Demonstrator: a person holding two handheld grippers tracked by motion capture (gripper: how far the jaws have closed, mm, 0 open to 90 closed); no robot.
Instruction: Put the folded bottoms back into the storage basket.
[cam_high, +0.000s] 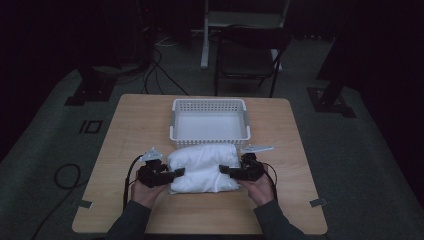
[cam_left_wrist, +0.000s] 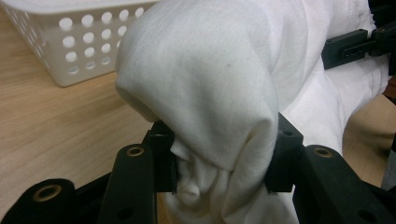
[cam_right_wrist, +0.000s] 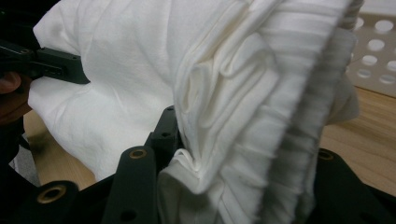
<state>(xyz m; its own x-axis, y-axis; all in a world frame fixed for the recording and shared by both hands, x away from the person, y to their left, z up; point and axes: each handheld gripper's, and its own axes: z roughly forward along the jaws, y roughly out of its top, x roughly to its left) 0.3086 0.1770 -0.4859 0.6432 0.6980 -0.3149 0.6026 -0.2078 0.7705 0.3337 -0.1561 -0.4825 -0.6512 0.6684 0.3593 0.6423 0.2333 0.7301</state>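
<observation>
A folded white cloth bundle (cam_high: 202, 169) lies on the wooden table (cam_high: 135, 125), just in front of a white perforated basket (cam_high: 209, 105). My left gripper (cam_high: 177, 173) is shut on the bundle's left end, and its view shows the cloth (cam_left_wrist: 205, 88) bunched between the black jaws. At the bundle's right end my right gripper (cam_high: 223, 170) is shut on thick layered folds with a grey ribbed edge (cam_right_wrist: 243, 121). Across the cloth, the right gripper view also shows the left gripper's jaw. A hand holds each gripper.
The basket (cam_left_wrist: 70, 42) is empty and stands at the table's far middle. Past the table a dark chair (cam_high: 247, 55) stands on the floor, with cables and stand feet at the left. Bare wood lies to either side of the bundle.
</observation>
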